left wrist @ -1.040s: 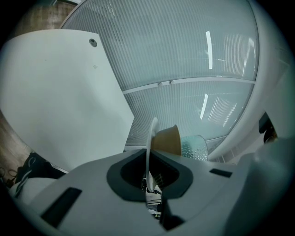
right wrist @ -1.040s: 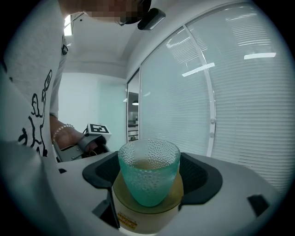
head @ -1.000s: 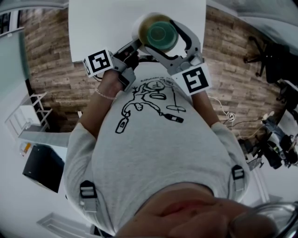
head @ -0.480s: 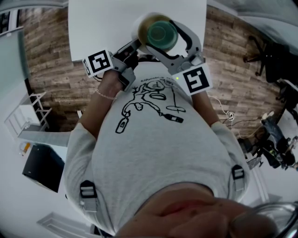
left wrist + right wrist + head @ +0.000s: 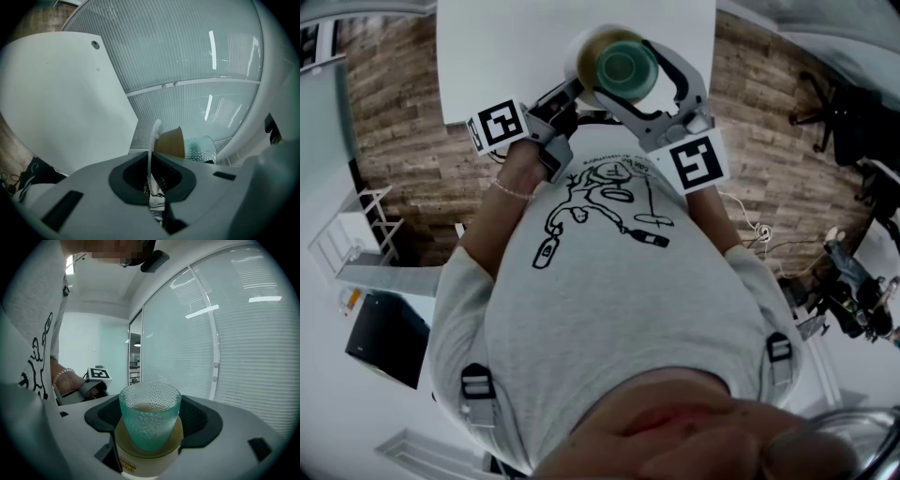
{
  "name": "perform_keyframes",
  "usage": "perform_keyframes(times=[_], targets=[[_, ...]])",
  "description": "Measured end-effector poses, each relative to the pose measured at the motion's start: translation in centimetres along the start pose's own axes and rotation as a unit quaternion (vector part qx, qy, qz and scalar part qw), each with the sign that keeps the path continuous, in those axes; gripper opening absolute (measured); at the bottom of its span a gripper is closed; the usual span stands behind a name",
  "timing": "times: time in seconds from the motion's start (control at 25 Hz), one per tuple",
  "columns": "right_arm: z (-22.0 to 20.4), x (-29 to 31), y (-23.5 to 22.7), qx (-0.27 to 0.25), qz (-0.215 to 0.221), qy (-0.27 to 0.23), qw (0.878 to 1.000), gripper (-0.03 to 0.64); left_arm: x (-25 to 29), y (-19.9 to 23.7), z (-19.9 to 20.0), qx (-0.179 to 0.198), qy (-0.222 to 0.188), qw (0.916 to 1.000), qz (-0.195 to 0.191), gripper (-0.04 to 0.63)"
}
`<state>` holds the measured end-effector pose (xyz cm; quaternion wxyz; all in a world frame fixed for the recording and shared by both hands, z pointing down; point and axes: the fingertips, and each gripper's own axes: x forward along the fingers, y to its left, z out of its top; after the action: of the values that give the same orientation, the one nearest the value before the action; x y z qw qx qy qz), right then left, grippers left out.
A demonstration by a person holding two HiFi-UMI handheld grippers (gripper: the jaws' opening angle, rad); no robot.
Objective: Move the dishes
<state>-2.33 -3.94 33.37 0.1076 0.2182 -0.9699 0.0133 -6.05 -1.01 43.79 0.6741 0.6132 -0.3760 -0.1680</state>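
Observation:
In the head view a teal glass sits inside a tan bowl, with a white plate showing as a rim at the bowl's left. All are held above the white table. My left gripper reaches in from the left and is shut on the plate's rim. The left gripper view shows that plate edge-on in my left gripper, with the bowl and glass beyond. My right gripper is shut on the bowl, which carries the glass.
Wood-pattern floor surrounds the table. A black office chair stands at the right, a black box and a white rack at the lower left. A glass wall with blinds runs behind the dishes.

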Motion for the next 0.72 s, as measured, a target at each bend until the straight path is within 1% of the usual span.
perform_keyframes(times=[0.4, 0.72], targets=[[1.4, -0.2, -1.0, 0.001, -0.011, -0.016, 1.000, 0.383, 0.8, 0.6, 0.4, 0.002, 0.004, 1.0000, 0.003, 0.011], [2.4, -0.1, -2.3, 0.000, -0.021, -0.024, 1.000, 0.382, 1.3, 1.8, 1.4, -0.001, 0.003, 0.9999, 0.013, 0.011]])
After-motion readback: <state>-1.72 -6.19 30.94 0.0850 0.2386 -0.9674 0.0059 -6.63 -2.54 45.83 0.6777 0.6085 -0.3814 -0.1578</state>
